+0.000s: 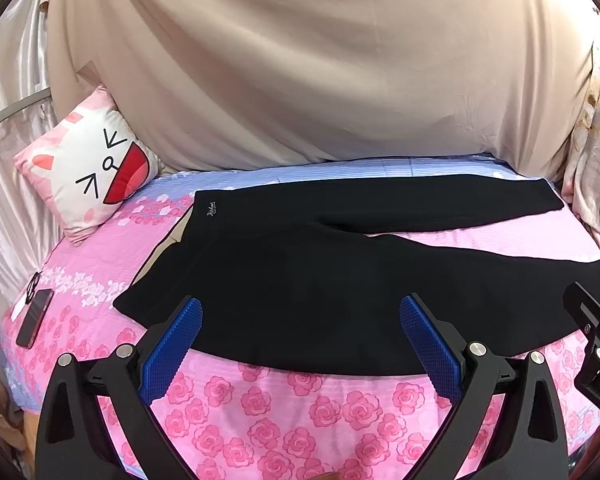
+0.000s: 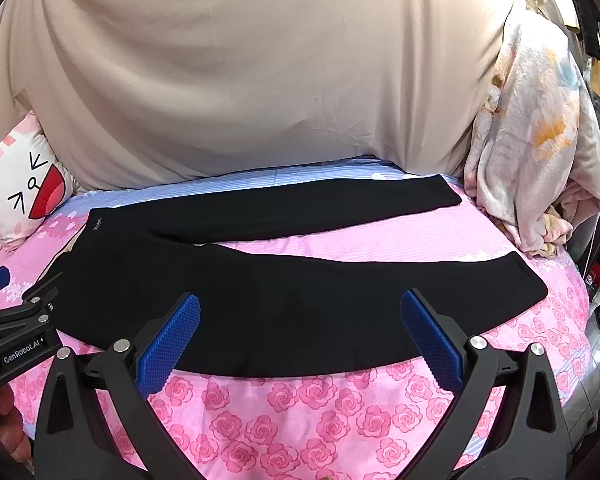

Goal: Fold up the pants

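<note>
Both wide: left gripper (image 1: pixel 300 312) and right gripper (image 2: pixel 300 310) hang empty over the near edge of the black pants (image 1: pixel 320 264), spread flat on the rose-print bed (image 1: pixel 300 412), legs running right. Far left, a cartoon pillow (image 1: pixel 88 172).

Both grippers are held side by side, tilted downward. The jaws of the left gripper (image 1: pixel 300 312) are spread to their widest, with nothing clamped between the blue pads (image 1: pixel 172 348). The jaws of the right gripper (image 2: pixel 300 312) are spread equally wide and empty.
</note>
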`<state>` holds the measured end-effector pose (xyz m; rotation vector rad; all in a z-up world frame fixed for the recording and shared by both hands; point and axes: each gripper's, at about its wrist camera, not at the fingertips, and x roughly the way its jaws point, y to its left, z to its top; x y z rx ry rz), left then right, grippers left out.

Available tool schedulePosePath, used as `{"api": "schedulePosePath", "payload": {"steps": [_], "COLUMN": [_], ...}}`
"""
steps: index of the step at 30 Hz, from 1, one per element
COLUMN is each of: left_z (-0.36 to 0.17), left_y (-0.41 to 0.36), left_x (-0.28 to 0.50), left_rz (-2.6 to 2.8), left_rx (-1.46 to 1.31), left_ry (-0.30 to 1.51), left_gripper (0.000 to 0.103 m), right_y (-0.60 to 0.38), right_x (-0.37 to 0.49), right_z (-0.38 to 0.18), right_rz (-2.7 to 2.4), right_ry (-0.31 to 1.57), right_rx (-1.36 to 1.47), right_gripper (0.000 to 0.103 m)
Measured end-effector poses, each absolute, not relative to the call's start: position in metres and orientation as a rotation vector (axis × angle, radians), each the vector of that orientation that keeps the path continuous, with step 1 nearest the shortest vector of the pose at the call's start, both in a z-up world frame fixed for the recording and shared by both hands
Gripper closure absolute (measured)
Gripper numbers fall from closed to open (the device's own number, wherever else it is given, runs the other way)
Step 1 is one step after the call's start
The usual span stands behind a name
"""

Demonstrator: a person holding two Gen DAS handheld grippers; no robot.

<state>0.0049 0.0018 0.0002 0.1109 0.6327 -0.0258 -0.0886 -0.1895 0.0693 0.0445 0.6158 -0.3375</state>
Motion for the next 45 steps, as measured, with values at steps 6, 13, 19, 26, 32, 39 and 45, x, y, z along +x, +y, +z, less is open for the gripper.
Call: {"api": "schedulePosePath", "payload": {"steps": [6,13,19,26,32,39,45], "left_z": [-0.001,-0.004,-0.006,-0.006,-0.006,-0.007,-0.007], "left_y": [-0.002,-0.005,-0.002,0.000,0.002,0.004,0.005], "left_x": [0.006,0.008,0.008,0.008,0.010,0.010,0.010], "left_rz": [-0.030,-0.020,-0.016,-0.017,-0.014,-0.011,-0.009], "left_rx": [0.118,0.125,0.120,0.116,0.111,0.116,0.116], "left_ry": [0.633,0.635,0.639,0.638,0.644,0.645,0.646], "left_gripper": [0.005,0.005,0.005,0.005,0.005,0.005,0.005], "right_y": [-0.195,-0.196,-0.194,-0.192,-0.189,-0.187,-0.186], "right_x": [-0.086,-0.085,-0.085,-0.084,-0.084,-0.083,-0.080], "right_z": [0.070,0.067,0.064,0.064,0.064,0.064,0.062], "right_rz": [-0.338,-0.335,-0.331,-0.330,-0.331,-0.330,-0.329], "right_ry": [0.616,0.617,0.622,0.621,0.623,0.627,0.632], "right_rx": [0.048,0.056,0.044,0.041,0.036,0.039,0.038], "right_gripper": [0.005,0.005,0.005,0.005,0.005,0.005,0.005]}}
